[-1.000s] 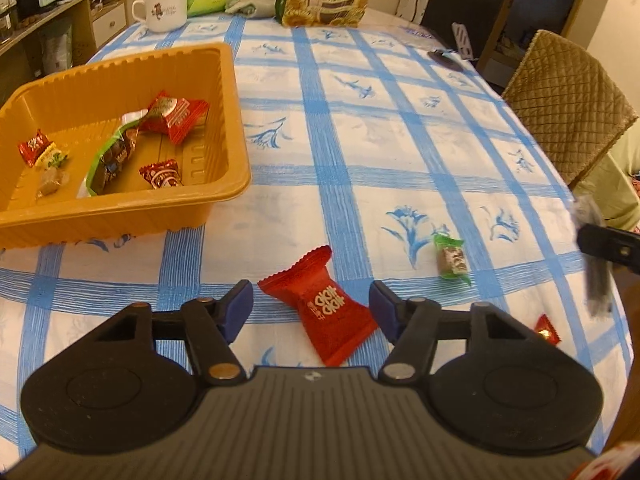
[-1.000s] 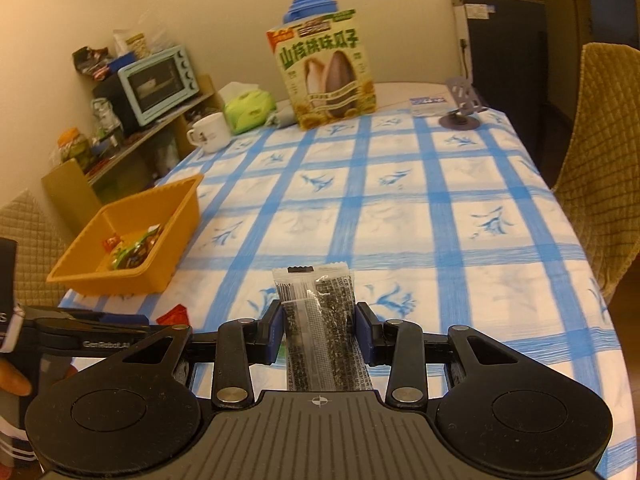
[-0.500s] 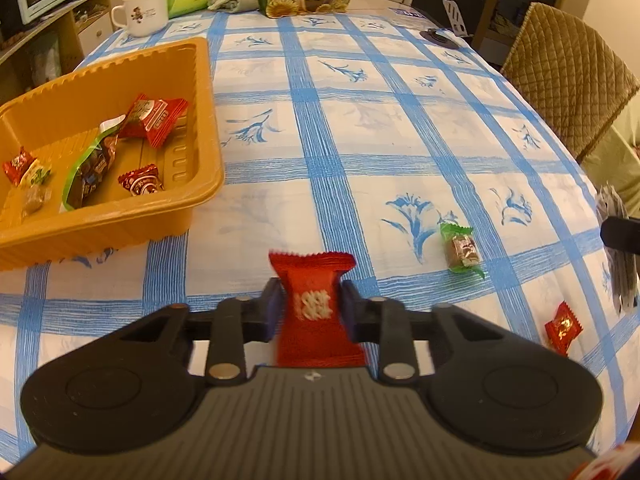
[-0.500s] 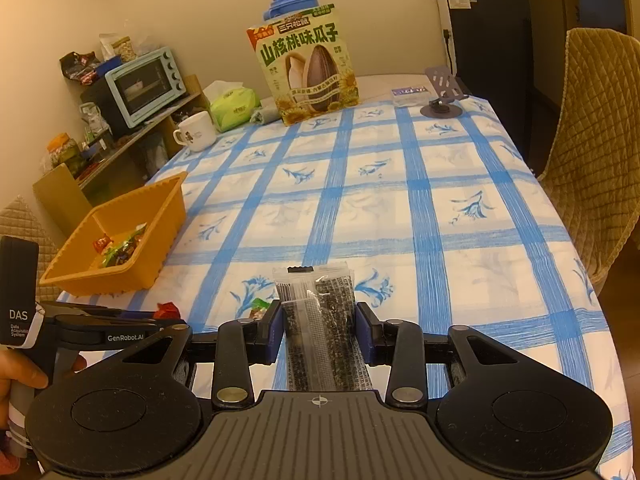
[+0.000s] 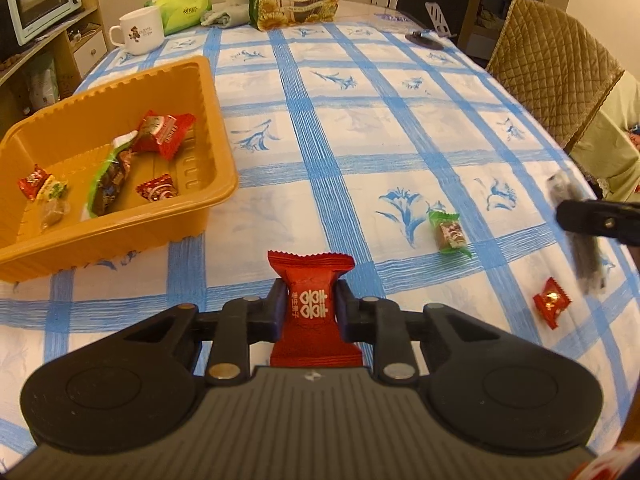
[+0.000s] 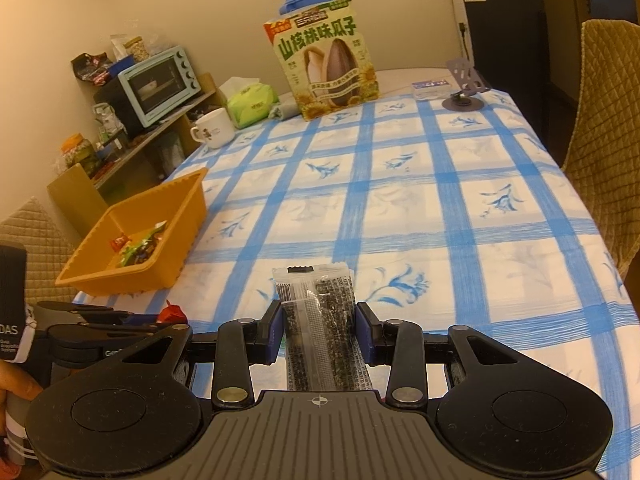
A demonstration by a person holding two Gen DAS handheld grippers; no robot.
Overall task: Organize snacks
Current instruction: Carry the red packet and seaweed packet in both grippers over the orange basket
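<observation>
Left claw (image 5: 310, 312) clamped on red candy (image 5: 311, 312), right of tray (image 5: 216, 156). Right claw (image 6: 319, 326) clamped on black packet (image 6: 318, 320).

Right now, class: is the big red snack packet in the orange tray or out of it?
Out. The red packet is clamped in the left gripper, short of the orange tray.

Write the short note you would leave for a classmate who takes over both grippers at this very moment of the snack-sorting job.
Left gripper: shut on the red candy, lifted off the table.
Right gripper: shut on the dark seaweed packet, also in the air.
Orange tray: at the table's left, already holding several wrapped snacks.
Left to do: drop both held snacks in the tray, then fetch the green-wrapped candy and the small red candy lying on the tablecloth.
</observation>
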